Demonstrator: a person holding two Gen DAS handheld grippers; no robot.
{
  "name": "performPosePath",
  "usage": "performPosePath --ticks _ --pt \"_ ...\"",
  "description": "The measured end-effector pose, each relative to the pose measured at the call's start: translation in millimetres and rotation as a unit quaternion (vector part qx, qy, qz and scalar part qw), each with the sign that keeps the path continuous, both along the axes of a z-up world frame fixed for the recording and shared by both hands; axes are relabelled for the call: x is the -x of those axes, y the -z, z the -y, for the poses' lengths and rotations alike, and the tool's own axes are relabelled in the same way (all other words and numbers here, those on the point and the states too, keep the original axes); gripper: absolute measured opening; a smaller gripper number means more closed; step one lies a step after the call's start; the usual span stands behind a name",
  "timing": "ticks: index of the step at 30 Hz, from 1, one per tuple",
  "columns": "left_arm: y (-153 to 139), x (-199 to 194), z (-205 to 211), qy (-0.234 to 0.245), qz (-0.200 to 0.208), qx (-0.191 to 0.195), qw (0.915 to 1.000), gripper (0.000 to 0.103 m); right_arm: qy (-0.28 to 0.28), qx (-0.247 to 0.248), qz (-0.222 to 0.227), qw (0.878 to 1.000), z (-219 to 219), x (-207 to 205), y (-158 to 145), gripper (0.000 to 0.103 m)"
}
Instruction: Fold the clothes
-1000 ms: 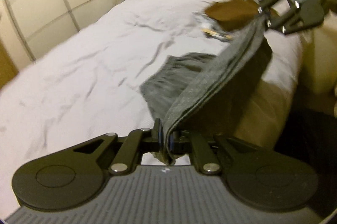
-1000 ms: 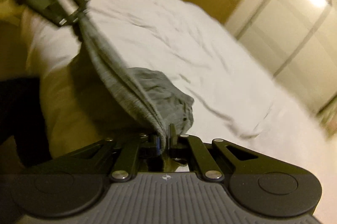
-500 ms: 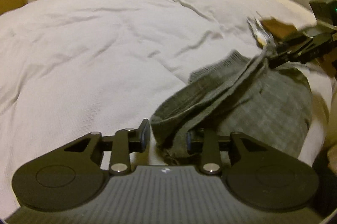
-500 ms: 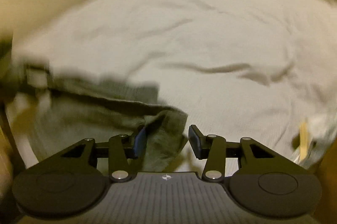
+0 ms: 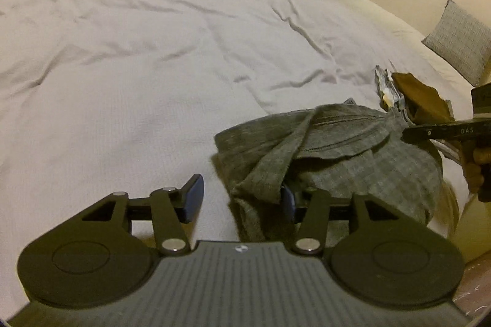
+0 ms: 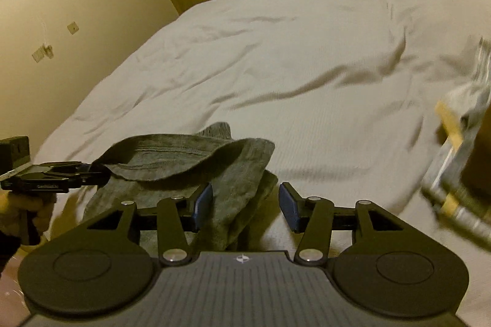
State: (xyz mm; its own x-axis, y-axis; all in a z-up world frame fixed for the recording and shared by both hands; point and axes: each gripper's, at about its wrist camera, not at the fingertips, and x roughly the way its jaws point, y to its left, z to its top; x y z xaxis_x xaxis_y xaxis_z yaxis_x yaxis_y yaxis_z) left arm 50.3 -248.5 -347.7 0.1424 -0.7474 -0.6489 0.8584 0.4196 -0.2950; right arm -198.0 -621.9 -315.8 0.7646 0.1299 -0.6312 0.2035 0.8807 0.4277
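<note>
Your bed (image 5: 138, 66) wears a wrinkled white cover; a crumpled grey garment (image 5: 337, 149) lies at its four-o'clock edge, with a brown item (image 5: 420, 96) just beyond.

Right wrist view: the stack (image 6: 460, 173) at the right edge is smeared with blur and cut off by the frame, so what lies in it cannot be read. At the left edge, the hand (image 6: 27, 213) under the left gripper (image 6: 92, 173) shows only in part, and its jaws are seen edge-on against the garment (image 6: 190, 164), so their gap is unreadable. Left wrist view: cloth drapes over the right pad (image 5: 288, 201), hiding most of it. The pillow (image 5: 460, 41) runs out of frame.
</note>
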Motion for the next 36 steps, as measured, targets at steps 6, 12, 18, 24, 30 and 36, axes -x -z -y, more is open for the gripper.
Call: performPosePath --ticks 6,12,18,24,30,36 --pt "4.7 -26.1 13.6 -0.021 -0.046 0.025 0.9984 0.047 0.035 -0.063 0.021 0.997 15.8 -12.1 22.1 0.051" --pt "-7.3 -51.7 -20.2 -0.091 -0.071 0.074 0.9905 0.047 0.06 -0.09 0.033 0.994 24.1 -6.1 29.5 0.051" --pt "6.9 -31.7 -18.3 -0.036 -0.085 0.047 0.9946 0.052 0.053 -0.098 0.035 0.993 14.9 -4.7 33.0 0.051" --pt "17.2 -29.1 2.5 -0.027 -0.092 0.056 0.9939 0.002 0.077 -0.102 0.048 0.991 13.1 -11.1 28.5 0.008" --pt "-16.5 -21.3 -7.4 -0.037 -0.023 0.096 0.9944 0.002 0.052 -0.01 0.083 0.995 -3.9 -8.8 -17.9 0.006" --pt "16.2 -34.0 19.6 -0.061 -0.03 0.032 0.9972 0.007 0.065 -0.007 0.027 0.997 8.1 -48.4 13.1 0.011"
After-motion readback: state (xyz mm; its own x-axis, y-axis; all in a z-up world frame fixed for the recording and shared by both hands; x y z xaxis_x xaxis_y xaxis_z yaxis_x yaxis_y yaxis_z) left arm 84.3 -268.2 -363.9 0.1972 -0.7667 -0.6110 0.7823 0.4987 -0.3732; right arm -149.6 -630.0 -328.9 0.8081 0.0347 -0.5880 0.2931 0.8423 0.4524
